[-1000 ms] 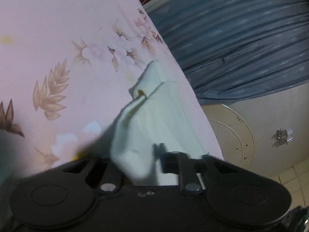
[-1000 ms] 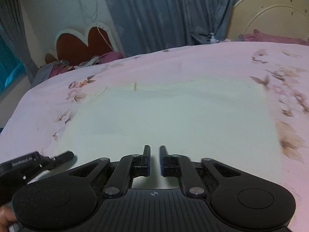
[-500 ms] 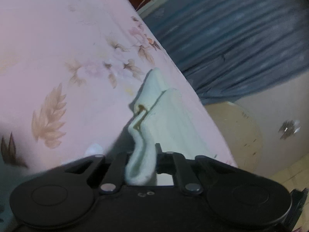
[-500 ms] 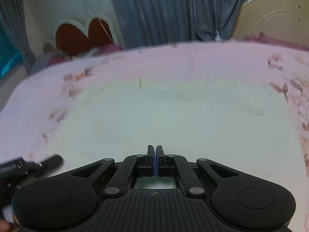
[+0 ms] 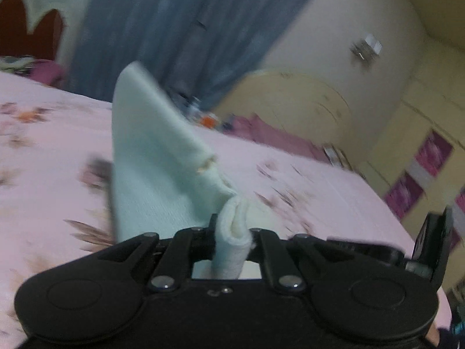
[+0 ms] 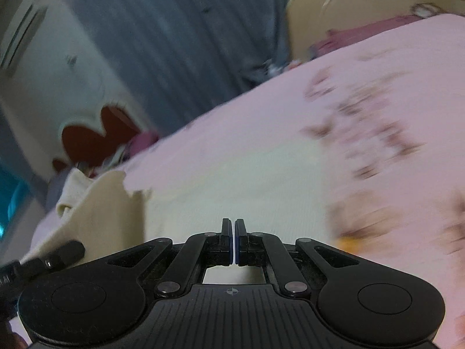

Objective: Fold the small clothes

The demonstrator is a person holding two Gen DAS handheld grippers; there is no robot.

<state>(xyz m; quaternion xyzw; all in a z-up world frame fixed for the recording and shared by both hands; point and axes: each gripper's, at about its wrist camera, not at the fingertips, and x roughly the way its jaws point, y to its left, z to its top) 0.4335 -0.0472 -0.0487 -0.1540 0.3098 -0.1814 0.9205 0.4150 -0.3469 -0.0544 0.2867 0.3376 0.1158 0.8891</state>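
Pink floral bedsheet [image 5: 52, 174] below; left gripper [image 5: 231, 226] pinches pale cloth [image 5: 151, 168] corner, raised for folding; right gripper [image 6: 234, 232] closed on its edge.

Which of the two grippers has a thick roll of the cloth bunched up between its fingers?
The left gripper: a folded wad of the pale cloth sticks up between its fingers. The right gripper shows nothing bulging between its shut fingers.

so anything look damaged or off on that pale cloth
Yes. The pale cloth has a small ragged, brown-edged hole in the edge running up from the left gripper, whose jaws pinch a bunched fold. Nothing else stands out on the pink floral bedsheet.
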